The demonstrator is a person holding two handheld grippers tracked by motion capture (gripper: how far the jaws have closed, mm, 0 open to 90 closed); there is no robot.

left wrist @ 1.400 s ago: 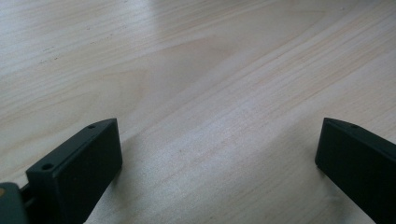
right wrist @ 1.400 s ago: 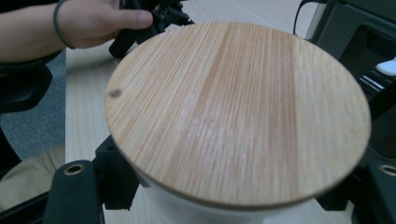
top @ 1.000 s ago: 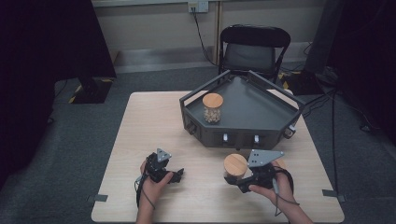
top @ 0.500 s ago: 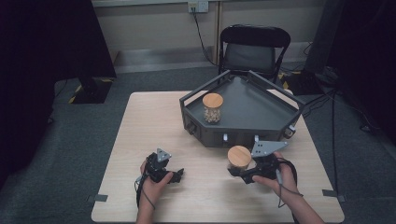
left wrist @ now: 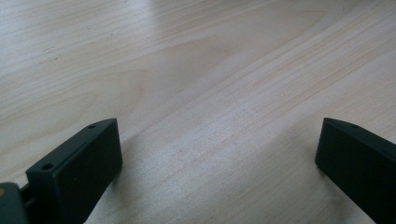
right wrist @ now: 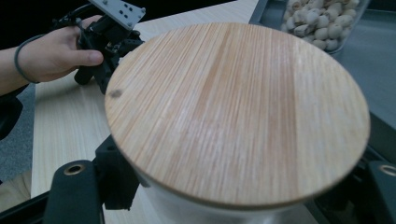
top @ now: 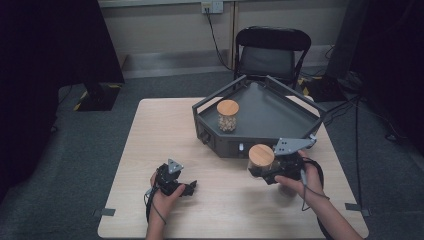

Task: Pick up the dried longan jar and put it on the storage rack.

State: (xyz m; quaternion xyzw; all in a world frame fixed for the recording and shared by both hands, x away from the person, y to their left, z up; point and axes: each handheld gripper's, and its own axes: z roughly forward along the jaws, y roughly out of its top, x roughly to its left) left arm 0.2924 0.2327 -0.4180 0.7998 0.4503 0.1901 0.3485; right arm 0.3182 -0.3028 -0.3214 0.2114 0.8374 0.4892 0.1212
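My right gripper [top: 262, 172] is shut on a glass jar with a round wooden lid [top: 261, 154], held off the table just in front of the dark tray [top: 280, 117]. In the right gripper view the wooden lid [right wrist: 233, 107] is close up, with my black jaws clamped on the jar body beneath it. A second lidded jar [top: 227, 115] full of pale round pieces stands in the tray's left part, and its contents [right wrist: 322, 23] show beyond the held lid. My left gripper [top: 186, 188] rests on the table at the lower left, open, jaws wide over bare wood [left wrist: 210, 116].
The wooden table [top: 170, 130] has free room on its left half. The tray fills the back right part. A black chair [top: 270, 50] stands behind the table. Cables trail off the table's right side, and the person's forearms come in from the bottom.
My right gripper has carried the lidded jar up and toward the tray's front wall. The left gripper has stayed where it was.
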